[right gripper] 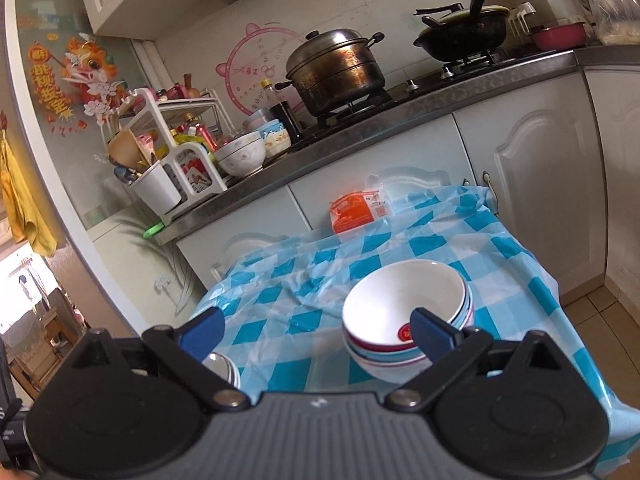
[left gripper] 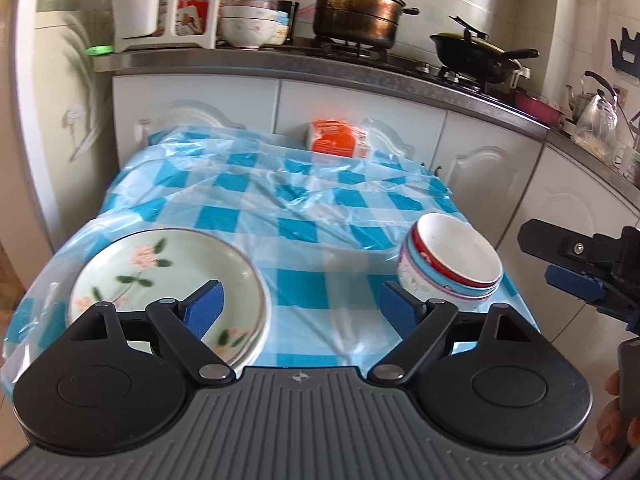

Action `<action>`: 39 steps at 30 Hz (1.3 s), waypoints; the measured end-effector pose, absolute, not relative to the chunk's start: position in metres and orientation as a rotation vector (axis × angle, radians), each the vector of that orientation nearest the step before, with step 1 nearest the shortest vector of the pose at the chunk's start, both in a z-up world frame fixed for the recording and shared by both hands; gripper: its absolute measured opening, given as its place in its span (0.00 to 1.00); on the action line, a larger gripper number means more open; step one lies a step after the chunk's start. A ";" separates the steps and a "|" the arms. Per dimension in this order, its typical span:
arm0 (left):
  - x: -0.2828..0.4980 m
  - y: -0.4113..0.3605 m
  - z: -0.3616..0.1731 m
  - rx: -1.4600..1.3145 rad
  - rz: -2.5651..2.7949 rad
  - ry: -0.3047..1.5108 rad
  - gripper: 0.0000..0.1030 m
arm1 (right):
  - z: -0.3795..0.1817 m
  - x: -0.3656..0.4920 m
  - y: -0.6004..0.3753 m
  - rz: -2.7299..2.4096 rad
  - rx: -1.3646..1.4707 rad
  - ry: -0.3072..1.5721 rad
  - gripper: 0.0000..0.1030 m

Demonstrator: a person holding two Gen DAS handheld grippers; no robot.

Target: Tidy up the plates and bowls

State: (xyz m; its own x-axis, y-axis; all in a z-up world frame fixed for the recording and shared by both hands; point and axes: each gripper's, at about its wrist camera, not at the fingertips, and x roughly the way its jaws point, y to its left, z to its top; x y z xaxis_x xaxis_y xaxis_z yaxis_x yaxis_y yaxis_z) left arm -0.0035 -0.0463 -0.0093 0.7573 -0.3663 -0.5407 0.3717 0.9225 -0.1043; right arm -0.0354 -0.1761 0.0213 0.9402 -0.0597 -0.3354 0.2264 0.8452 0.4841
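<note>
A stack of pale green flowered plates (left gripper: pixel 160 280) sits at the table's near left corner; only its rim (right gripper: pixel 222 364) shows in the right wrist view. A stack of white bowls with red and blue bands (left gripper: pixel 452 260) (right gripper: pixel 404 316) stands at the near right. My left gripper (left gripper: pixel 302 304) hovers open above the near edge between the two stacks, with nothing between its blue pads. My right gripper (right gripper: pixel 320 328) is open too, its right pad (right gripper: pixel 432 334) in front of the bowls, apart from them. It also shows at the right edge (left gripper: pixel 576 268) in the left wrist view.
The table wears a blue-and-white checked plastic cloth (left gripper: pixel 280 208) and stands against white cabinets. An orange packet (left gripper: pixel 336 138) lies at its far edge. The counter behind holds a steamer pot (left gripper: pixel 356 8), a black wok (left gripper: pixel 476 54), bowls (left gripper: pixel 248 26) and a utensil rack (left gripper: pixel 160 8).
</note>
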 end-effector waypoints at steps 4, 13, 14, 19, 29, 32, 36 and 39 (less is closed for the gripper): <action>-0.010 -0.030 -0.009 0.012 -0.358 0.581 1.00 | 0.025 -0.037 -0.160 -0.150 0.519 0.330 0.96; -0.024 -0.006 -0.012 0.024 -0.289 0.587 1.00 | 0.026 -0.037 -0.123 -0.126 0.430 0.366 0.96; -0.026 -0.004 -0.013 0.028 -0.281 0.586 1.00 | 0.026 -0.037 -0.119 -0.127 0.422 0.367 0.96; -0.032 0.005 -0.013 0.028 -0.254 0.583 1.00 | 0.025 -0.037 -0.106 -0.118 0.392 0.376 0.96; -0.042 0.005 -0.010 0.046 -0.217 0.553 1.00 | 0.024 -0.041 -0.089 -0.105 0.348 0.371 0.96; -0.043 0.002 -0.010 0.053 -0.219 0.548 1.00 | 0.023 -0.041 -0.089 -0.106 0.347 0.369 0.96; -0.044 -0.002 -0.012 0.065 -0.228 0.545 1.00 | 0.021 -0.042 -0.089 -0.116 0.345 0.366 0.96; -0.043 -0.002 -0.014 0.071 -0.236 0.549 1.00 | 0.018 -0.044 -0.091 -0.126 0.344 0.367 0.96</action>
